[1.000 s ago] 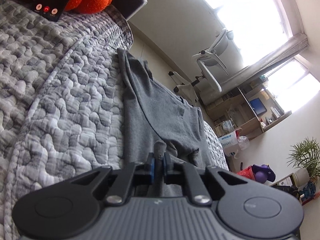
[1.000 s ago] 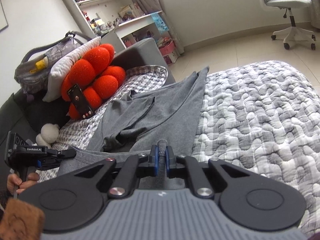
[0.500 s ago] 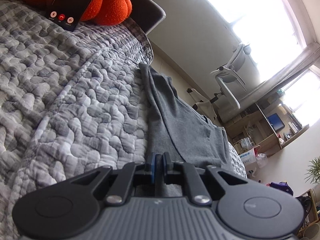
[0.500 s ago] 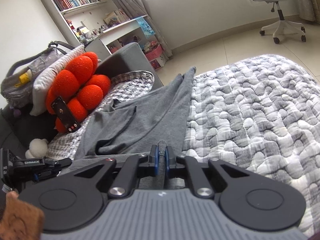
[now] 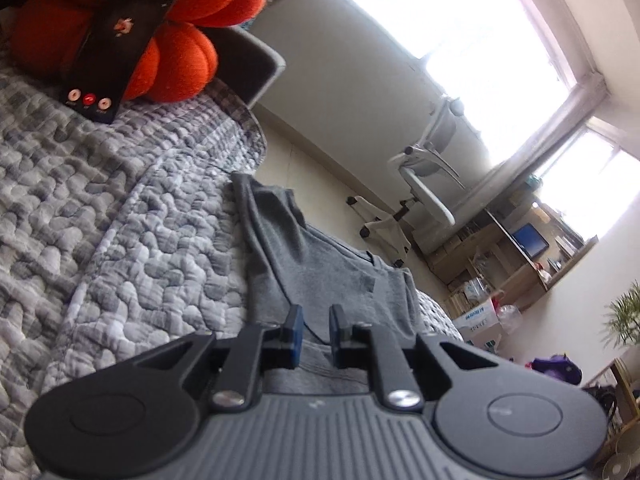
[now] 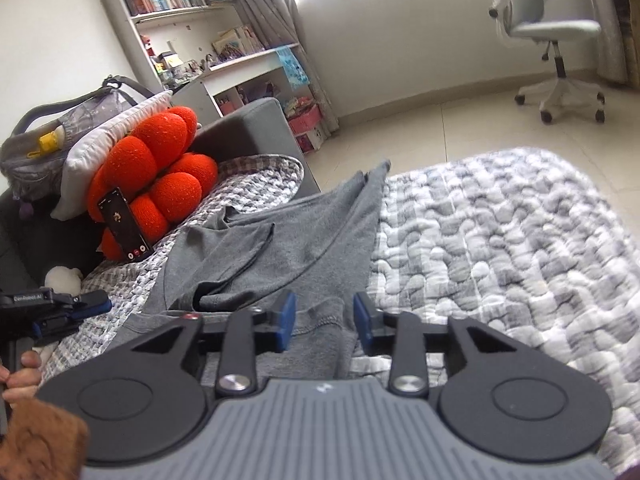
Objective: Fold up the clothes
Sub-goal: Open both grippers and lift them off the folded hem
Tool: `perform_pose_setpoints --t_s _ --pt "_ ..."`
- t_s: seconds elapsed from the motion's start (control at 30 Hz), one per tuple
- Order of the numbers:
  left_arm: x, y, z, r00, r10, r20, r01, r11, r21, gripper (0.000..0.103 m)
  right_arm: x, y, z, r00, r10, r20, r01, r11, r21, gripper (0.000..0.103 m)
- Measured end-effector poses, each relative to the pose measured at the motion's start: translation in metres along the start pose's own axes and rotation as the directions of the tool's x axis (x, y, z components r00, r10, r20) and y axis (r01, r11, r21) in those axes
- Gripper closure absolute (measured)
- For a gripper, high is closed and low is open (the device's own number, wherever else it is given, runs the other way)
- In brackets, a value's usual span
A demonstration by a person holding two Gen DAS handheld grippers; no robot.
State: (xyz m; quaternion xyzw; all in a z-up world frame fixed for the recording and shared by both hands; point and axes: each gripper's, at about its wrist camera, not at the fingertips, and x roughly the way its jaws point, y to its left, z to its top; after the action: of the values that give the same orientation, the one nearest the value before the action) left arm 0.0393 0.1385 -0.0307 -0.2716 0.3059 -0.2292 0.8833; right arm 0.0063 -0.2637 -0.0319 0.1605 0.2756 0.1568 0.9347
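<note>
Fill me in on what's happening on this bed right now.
A person with a two-finger gripper in each hand is folding a grey garment spread on a quilted bedspread. Both the left gripper and the right gripper are open just above the garment's near edge, gripping nothing. The cloth lies partly folded, one sleeve laid across it. An orange cushion with a phone propped against it sits at the far side.

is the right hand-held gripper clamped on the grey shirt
No, the right hand-held gripper stands open, its blue pads apart with the grey shirt lying loose on the quilt between them.
</note>
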Motion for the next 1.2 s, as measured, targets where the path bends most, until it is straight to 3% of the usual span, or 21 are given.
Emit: perform_pose_setpoints --t_s 0.17,0.3,0.37,0.43,0.47,0.57,0.63,0.7,0.77,0.9,0.97,1.03,1.2 --pt "0.007 -0.025 -0.017 0.988 -0.095 -0.122 0.115 0.978 0.174 0.085 -0.003 0.016 -0.015 0.998 0.044 -0.044 -0.049 0.993 -0.108 0.066" --pt "0.013 -0.029 -0.033 0.978 -0.050 -0.203 0.105 0.957 0.269 0.085 -0.003 0.028 -0.029 0.993 0.078 -0.091 -0.094 0.977 -0.192 0.066" --pt "0.014 -0.022 -0.037 0.975 -0.008 -0.223 0.071 0.959 0.275 0.085 -0.003 0.032 -0.035 0.990 0.087 -0.113 -0.111 0.968 -0.225 0.066" --pt "0.011 -0.010 -0.037 0.974 0.041 -0.224 0.020 0.965 0.262 0.087 -0.006 0.025 -0.039 0.990 0.068 -0.124 -0.095 0.970 -0.225 0.076" --pt "0.006 -0.006 -0.035 0.974 0.039 -0.221 0.014 0.973 0.231 0.091 -0.008 0.021 -0.041 0.990 0.059 -0.129 -0.087 0.970 -0.225 0.077" --pt "-0.009 0.000 -0.029 0.978 0.018 -0.210 0.017 0.986 0.164 0.091 -0.020 0.014 -0.039 0.991 0.054 -0.123 -0.076 0.981 -0.178 0.078" --pt "-0.019 -0.006 -0.028 0.978 -0.027 -0.207 0.062 0.985 0.164 0.091 -0.031 0.019 -0.037 0.991 0.068 -0.111 -0.088 0.978 -0.190 0.070" --pt "-0.024 -0.018 -0.033 0.969 -0.073 -0.235 0.118 0.976 0.185 0.091 -0.040 0.028 -0.036 0.988 0.105 -0.113 -0.127 0.970 -0.208 0.070" --pt "-0.021 -0.032 -0.044 0.956 -0.063 -0.287 0.137 0.960 0.246 0.091 -0.046 0.039 -0.039 0.980 0.149 -0.131 -0.176 0.958 -0.227 0.070" --pt "-0.015 -0.045 -0.066 0.926 0.019 -0.377 0.124 0.928 0.352 0.091 -0.043 0.062 -0.054 0.967 0.157 -0.200 -0.214 0.928 -0.306 0.070" --pt "-0.018 -0.040 -0.071 0.921 0.036 -0.387 0.113 0.928 0.356 0.091 -0.041 0.060 -0.062 0.965 0.130 -0.227 -0.202 0.921 -0.332 0.070" --pt "-0.027 -0.030 -0.069 0.925 0.041 -0.379 0.094 0.939 0.331 0.091 -0.040 0.054 -0.068 0.963 0.104 -0.248 -0.188 0.918 -0.348 0.079" --pt "-0.057 -0.003 -0.059 0.940 0.052 -0.337 0.022 0.977 0.211 0.095 -0.053 0.035 -0.068 0.965 0.070 -0.252 -0.147 0.942 -0.301 0.079"
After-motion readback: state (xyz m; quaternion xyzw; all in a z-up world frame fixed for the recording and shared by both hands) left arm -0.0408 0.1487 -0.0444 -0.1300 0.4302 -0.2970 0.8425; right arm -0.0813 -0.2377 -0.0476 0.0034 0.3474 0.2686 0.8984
